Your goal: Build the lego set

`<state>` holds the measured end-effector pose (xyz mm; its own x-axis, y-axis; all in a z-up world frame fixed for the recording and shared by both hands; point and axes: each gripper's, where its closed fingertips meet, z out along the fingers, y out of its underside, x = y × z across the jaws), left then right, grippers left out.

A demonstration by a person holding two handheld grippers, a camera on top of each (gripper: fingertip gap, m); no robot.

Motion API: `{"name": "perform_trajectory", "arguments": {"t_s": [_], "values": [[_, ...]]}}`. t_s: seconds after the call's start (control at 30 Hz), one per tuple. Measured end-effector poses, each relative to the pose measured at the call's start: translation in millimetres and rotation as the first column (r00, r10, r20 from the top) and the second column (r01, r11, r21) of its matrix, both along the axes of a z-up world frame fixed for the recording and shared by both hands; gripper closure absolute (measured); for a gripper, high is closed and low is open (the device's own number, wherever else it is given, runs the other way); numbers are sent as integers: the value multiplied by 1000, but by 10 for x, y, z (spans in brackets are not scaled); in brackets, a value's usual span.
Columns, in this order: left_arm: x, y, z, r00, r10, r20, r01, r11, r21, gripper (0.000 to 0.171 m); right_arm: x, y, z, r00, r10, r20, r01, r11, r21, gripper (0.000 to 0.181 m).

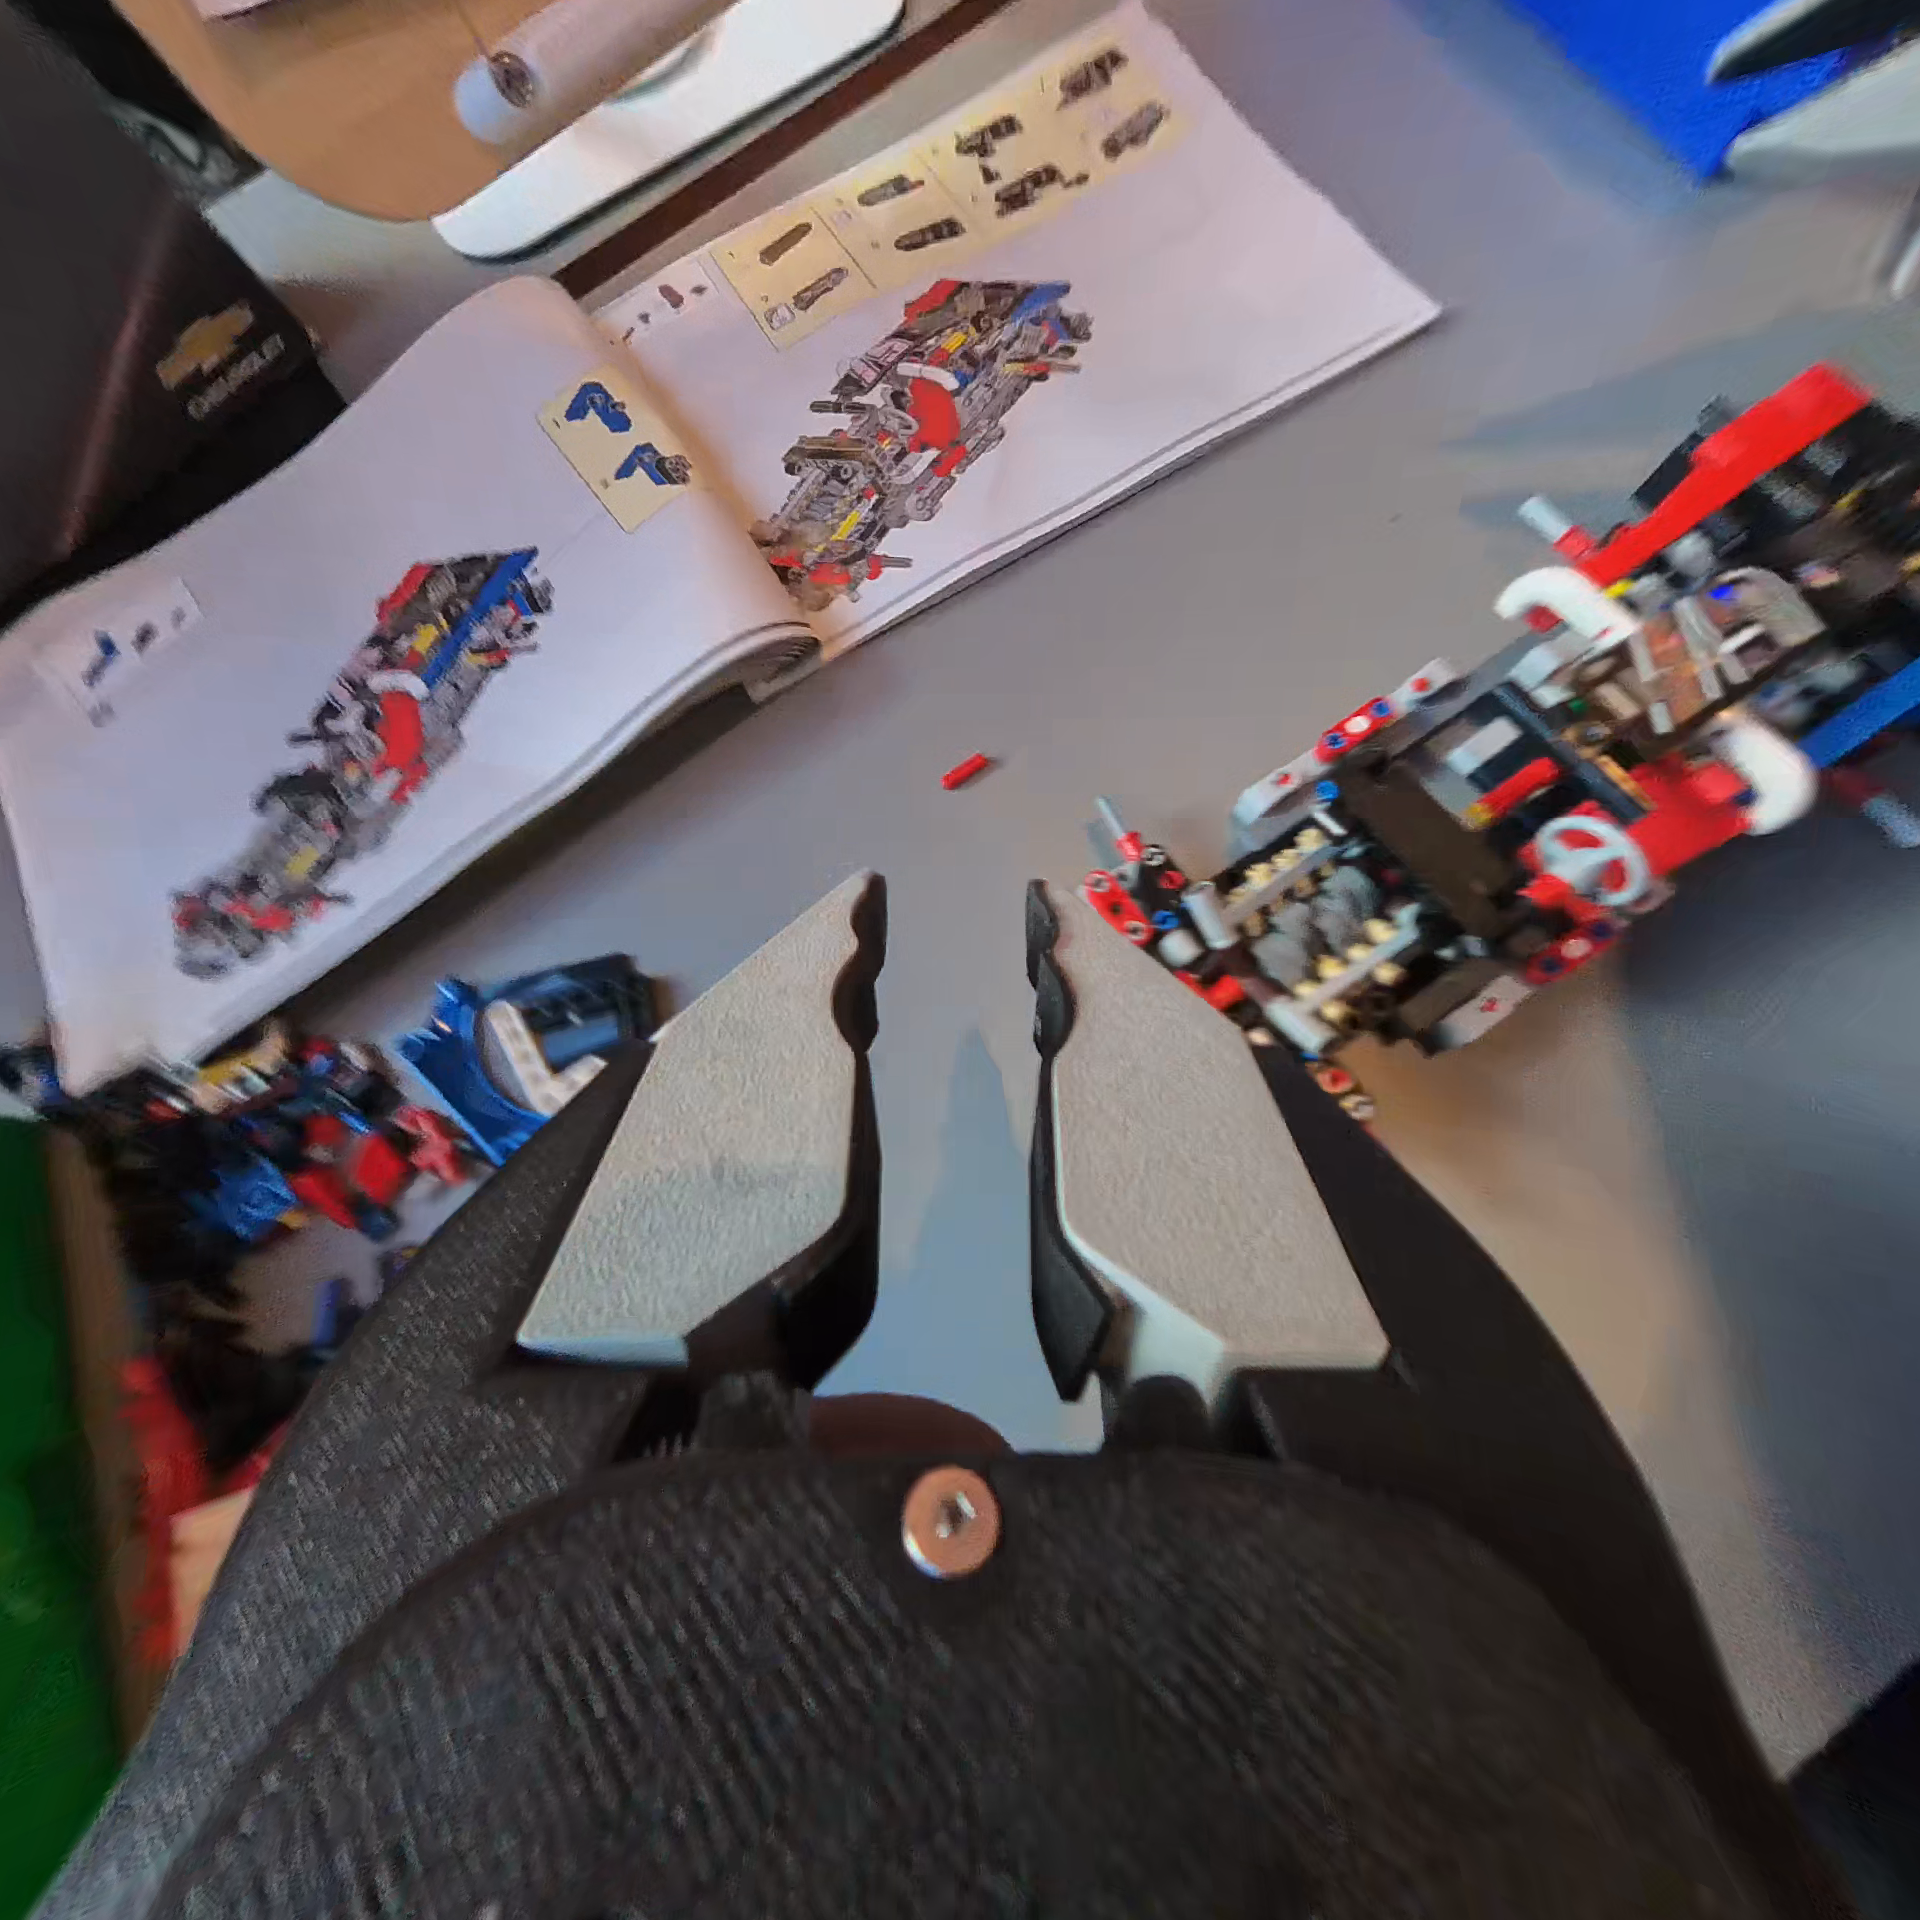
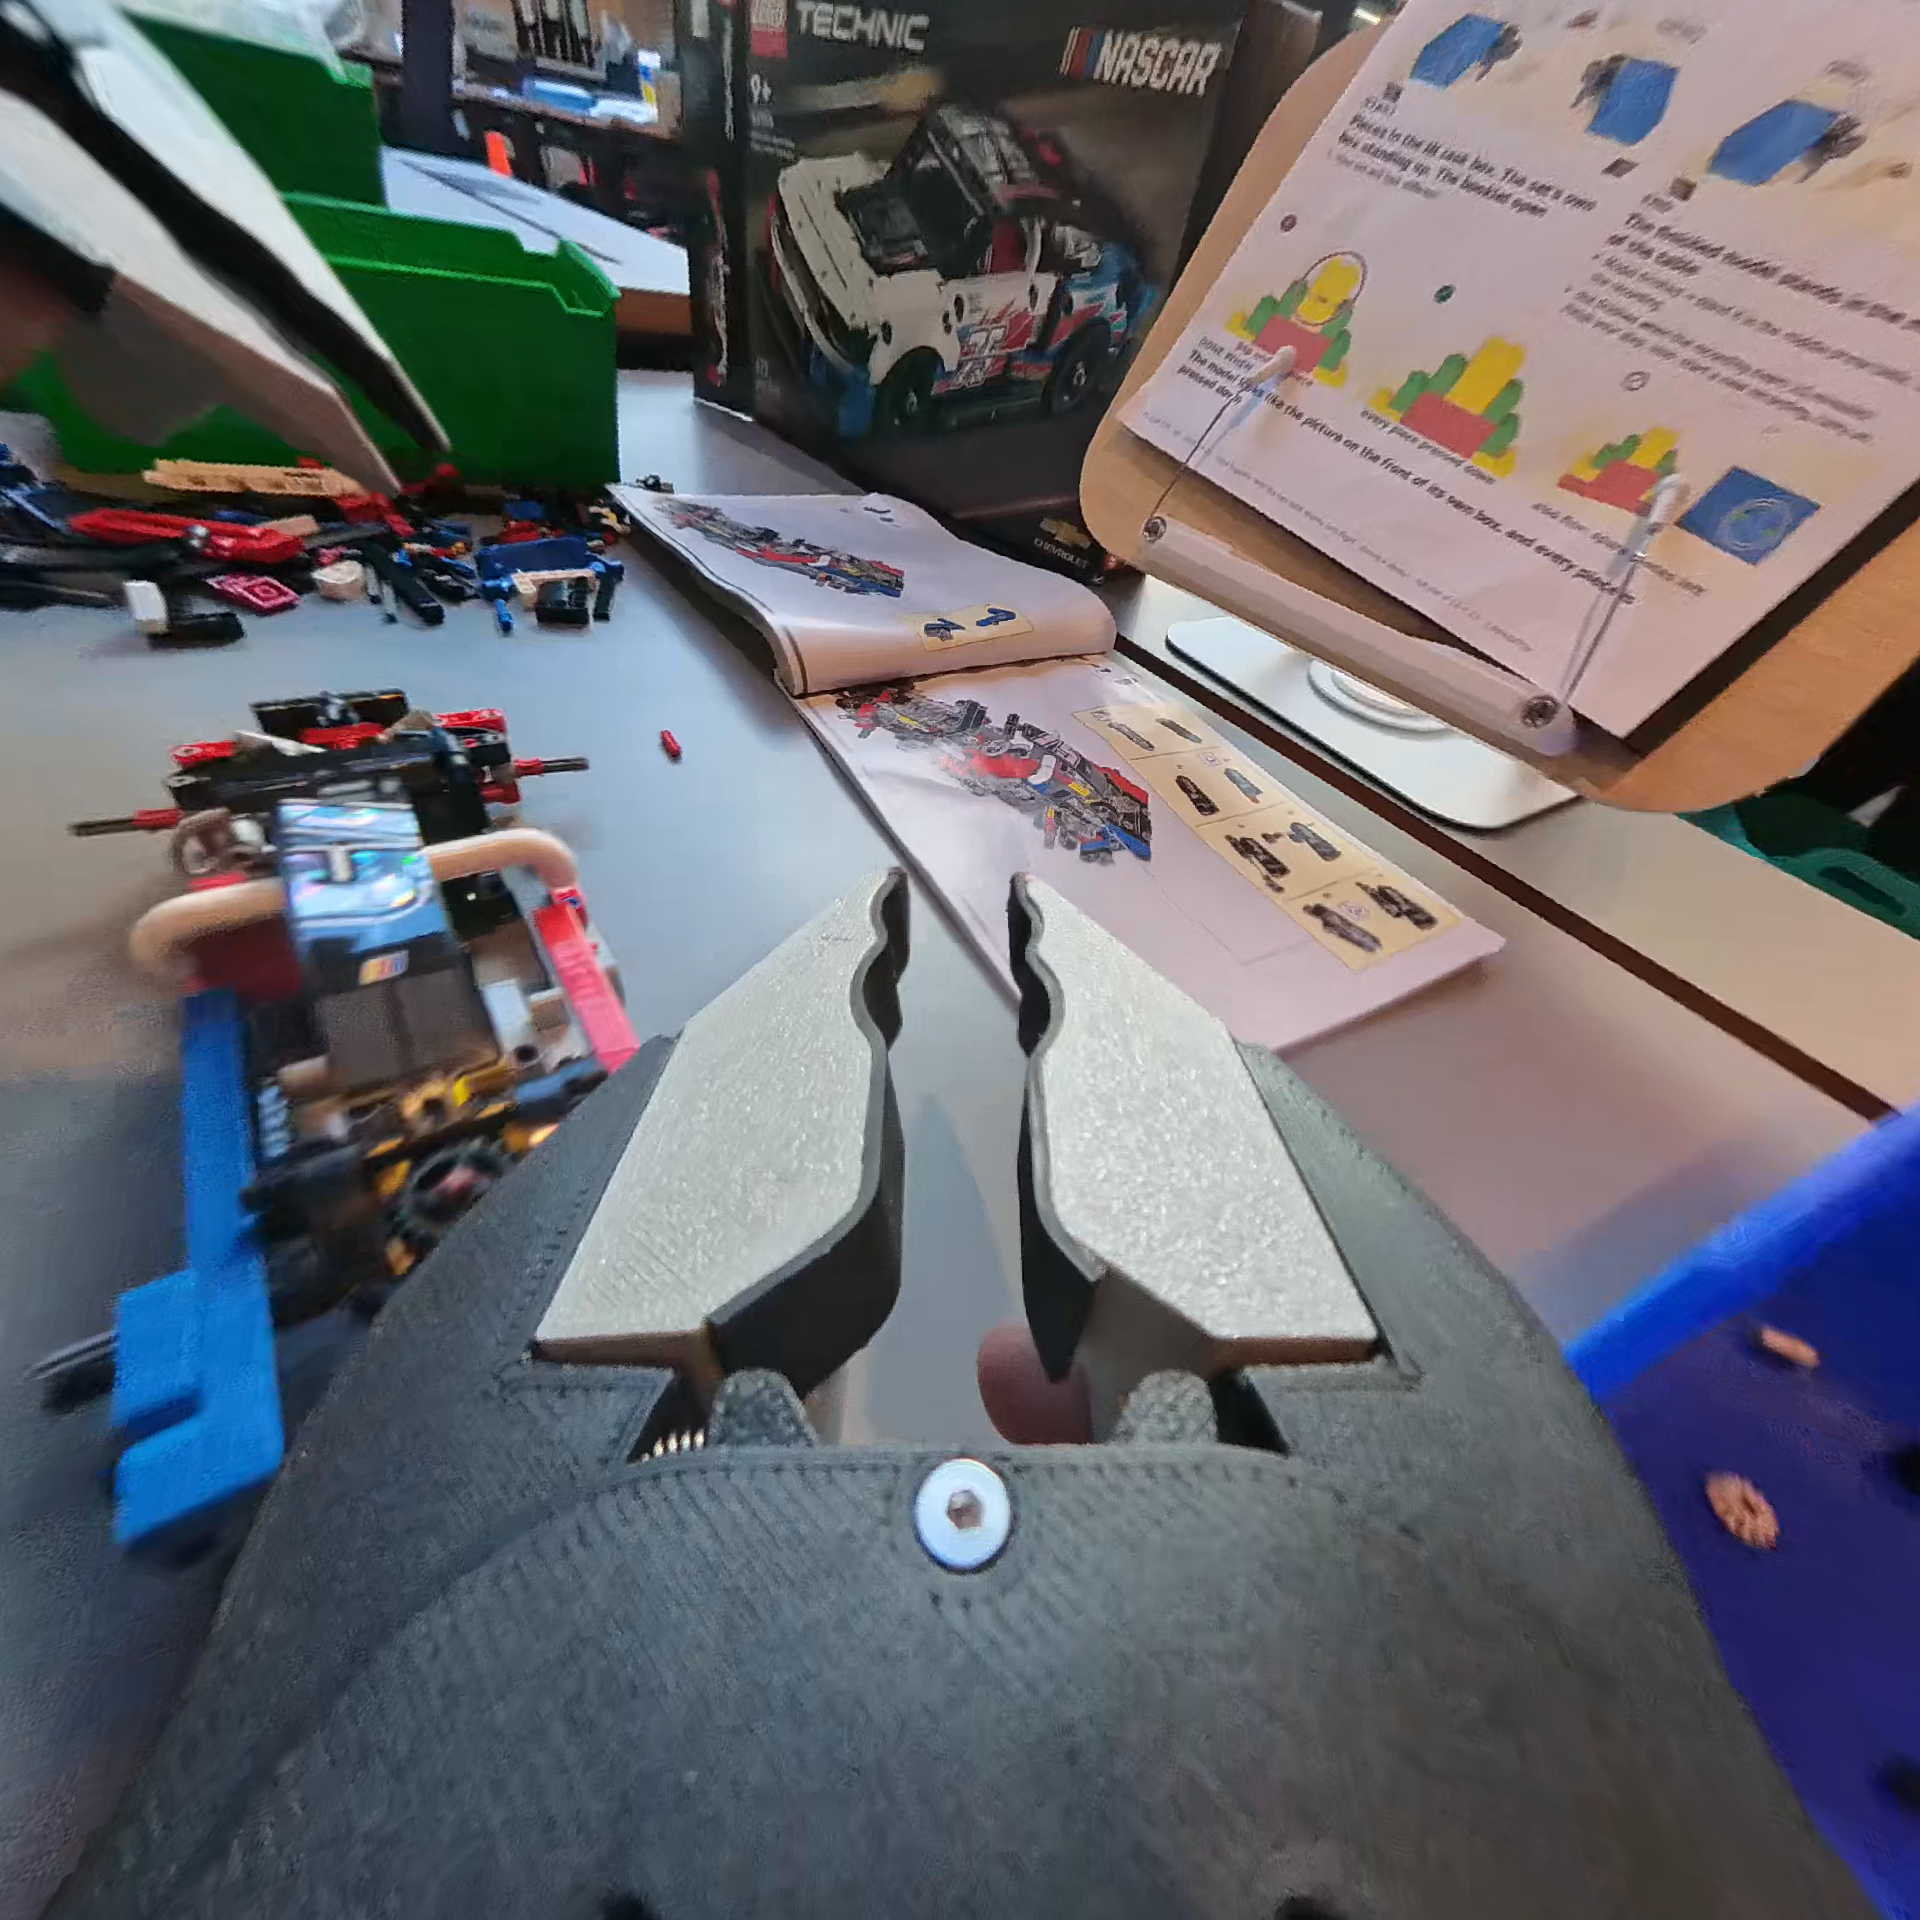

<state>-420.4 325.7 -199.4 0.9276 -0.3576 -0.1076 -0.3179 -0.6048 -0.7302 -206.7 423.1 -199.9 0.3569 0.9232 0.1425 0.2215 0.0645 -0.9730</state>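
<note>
The half-built lego car chassis [image 1: 1538, 821], black, red, white and blue, lies on the grey table to the right of my left gripper [image 1: 956, 925]. It also shows in the right wrist view [image 2: 353, 966], left of my right gripper [image 2: 958, 920]. Both grippers are open and empty, hovering over bare table. A small red pin [image 1: 964, 771] lies alone beyond the left gripper; it shows in the right wrist view too [image 2: 670, 743]. A pile of loose pieces [image 1: 343, 1101] lies to the left, also seen far left in the right wrist view [image 2: 312, 561]. The open instruction booklet [image 1: 665, 540] lies ahead.
The set's box [image 2: 966, 249] stands at the back. A wooden stand [image 2: 1403, 665] holding a printed sheet sits at the right on a white base [image 2: 1382, 717]. Green bins [image 2: 468, 332] stand behind the loose pieces. A blue bin [image 2: 1787, 1455] is at the near right. One gripper's finger ends stand about 25 cm off the other's. The left tips stand about 11 cm off the small red pin [image 1: 964, 771]. Seen from the right wrist view [image 2: 671, 743] as well.
</note>
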Motion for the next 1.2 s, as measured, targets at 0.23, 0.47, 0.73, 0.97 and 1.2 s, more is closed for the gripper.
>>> {"name": "perform_trajectory", "arguments": {"t_s": [0.23, 0.47, 0.73, 0.97, 1.2], "values": [[195, -343, -271, 978, 179, 112, -188, 978, 85, 147, 599, -259, 50, 996, -63, -58, 61, 997, -38, 163], [325, -646, -632, 946, 287, 150, -297, 954, 50, 152, 1292, -275, 162, 967, -187, -176, 169, 979, -113, 162], [459, -1247, -541, 927, 348, 137, -367, 917, 156, 140, 1622, -197, 139, 935, -261, -241, 208, 952, -223, 157], [750, -1456, -505, 951, 282, 122, -306, 913, 270, 138, 1571, -159, 66, 942, -286, -177, 252, 948, -193, 156], [1255, -1474, -434, 987, 135, 91, -158, 931, 328, 138, 1570, -134, 41, 938, -312, -149, 286, 943, -171, 157]]}}
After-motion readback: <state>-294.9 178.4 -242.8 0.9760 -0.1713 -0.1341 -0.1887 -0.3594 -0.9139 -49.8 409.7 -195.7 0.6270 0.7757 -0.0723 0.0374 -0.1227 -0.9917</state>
